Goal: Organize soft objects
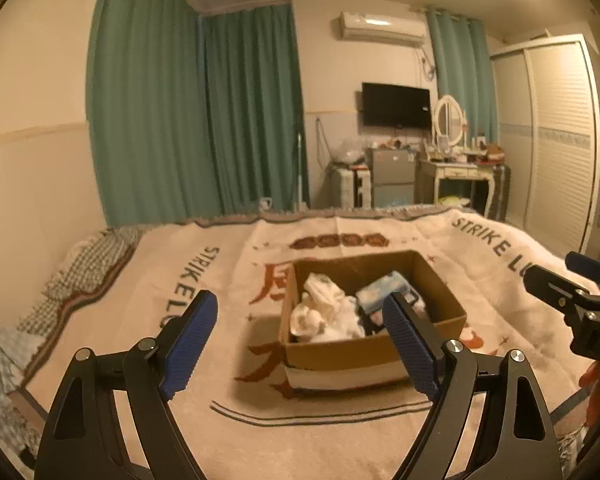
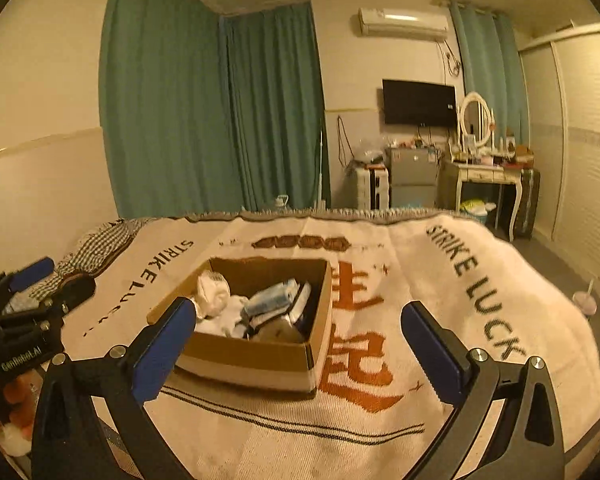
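the cardboard box [image 1: 373, 350] sat on the bed blanket [image 1: 220, 432], holding white cloths [image 1: 327, 312] and a blue folded item [image 2: 274, 300]. left claw [image 1: 300, 344] gaped wide, empty, box at 1 o'clock. right claw [image 2: 300, 342] likewise wide and empty, box at 11 o'clock.

The left gripper [image 1: 300, 344] is held level with its jaws spread wide, blue pads [image 1: 190, 344] facing inward. The right gripper [image 2: 298, 354], at about 3 o'clock from it, likewise gapes wide, apparently holding nothing.
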`<move>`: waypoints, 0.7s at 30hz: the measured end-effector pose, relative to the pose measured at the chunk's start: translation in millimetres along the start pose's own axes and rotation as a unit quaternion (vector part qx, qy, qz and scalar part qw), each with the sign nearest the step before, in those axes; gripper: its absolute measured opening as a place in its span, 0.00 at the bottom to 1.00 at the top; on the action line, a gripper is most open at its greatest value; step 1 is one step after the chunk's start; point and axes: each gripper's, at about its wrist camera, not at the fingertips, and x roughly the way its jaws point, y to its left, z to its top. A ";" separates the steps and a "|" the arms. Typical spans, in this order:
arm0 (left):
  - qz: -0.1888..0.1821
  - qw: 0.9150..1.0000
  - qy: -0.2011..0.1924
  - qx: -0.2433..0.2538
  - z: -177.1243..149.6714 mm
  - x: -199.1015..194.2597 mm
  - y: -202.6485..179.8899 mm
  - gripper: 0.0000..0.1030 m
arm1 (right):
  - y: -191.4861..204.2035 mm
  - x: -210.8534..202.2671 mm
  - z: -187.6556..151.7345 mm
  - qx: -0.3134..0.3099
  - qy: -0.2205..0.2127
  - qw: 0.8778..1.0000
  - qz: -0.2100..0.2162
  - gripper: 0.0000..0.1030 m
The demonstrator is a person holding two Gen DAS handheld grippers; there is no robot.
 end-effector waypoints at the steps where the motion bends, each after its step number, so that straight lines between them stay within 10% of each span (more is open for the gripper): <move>1: -0.001 1.000 0.001 0.000 -0.6 -0.6 -0.4 0.83 | -2.1 1.5 -1.3 0.002 0.003 1.000 -0.001 1.00; 21: -0.002 1.000 0.009 -0.008 -7.8 0.8 4.1 0.83 | 0.2 8.2 -3.6 0.003 0.016 1.000 -0.004 1.00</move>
